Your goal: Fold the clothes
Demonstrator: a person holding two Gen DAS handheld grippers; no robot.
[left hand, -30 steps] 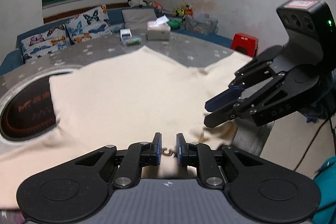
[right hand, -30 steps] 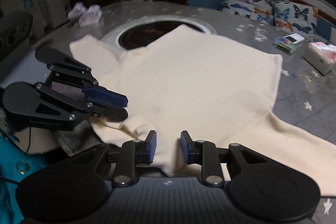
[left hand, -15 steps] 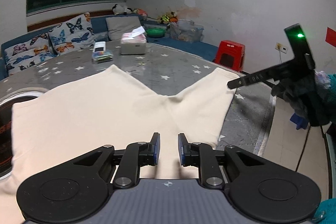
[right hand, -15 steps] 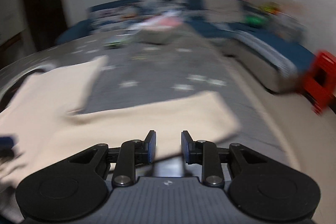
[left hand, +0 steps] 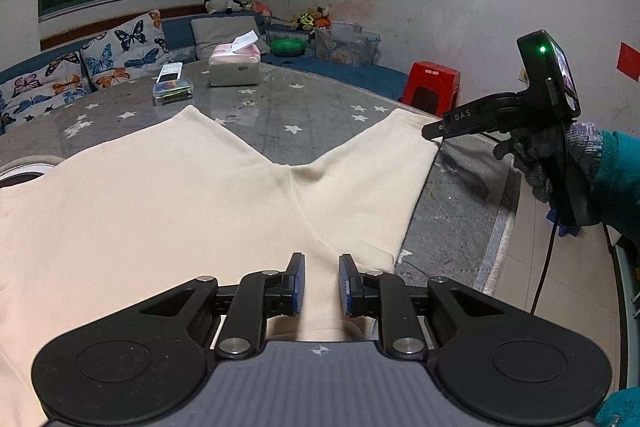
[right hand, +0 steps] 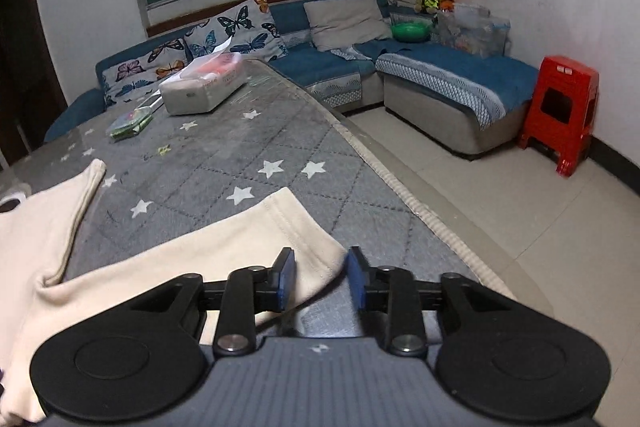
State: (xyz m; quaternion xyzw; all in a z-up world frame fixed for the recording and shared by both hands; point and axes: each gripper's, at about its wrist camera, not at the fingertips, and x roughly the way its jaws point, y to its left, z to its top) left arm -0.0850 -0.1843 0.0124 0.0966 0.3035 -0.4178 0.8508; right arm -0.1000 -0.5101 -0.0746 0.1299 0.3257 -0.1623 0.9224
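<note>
The cream garment (left hand: 168, 211) is spread flat on the star-patterned counter (right hand: 224, 163), its sleeve cuff (right hand: 304, 239) lying between the parted fingers of the right gripper (right hand: 320, 277); the left gripper (left hand: 321, 285) is held open and empty over the shoulder. The cuff is best pinched squarely at its hem before being carried inward; any drag across the counter should be avoided.

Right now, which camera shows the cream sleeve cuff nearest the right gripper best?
Right wrist view: the cream sleeve cuff lies close, stitching visible, just ahead of the open jaws. The left wrist view shows it far off, its corner partly behind the right gripper.
</note>
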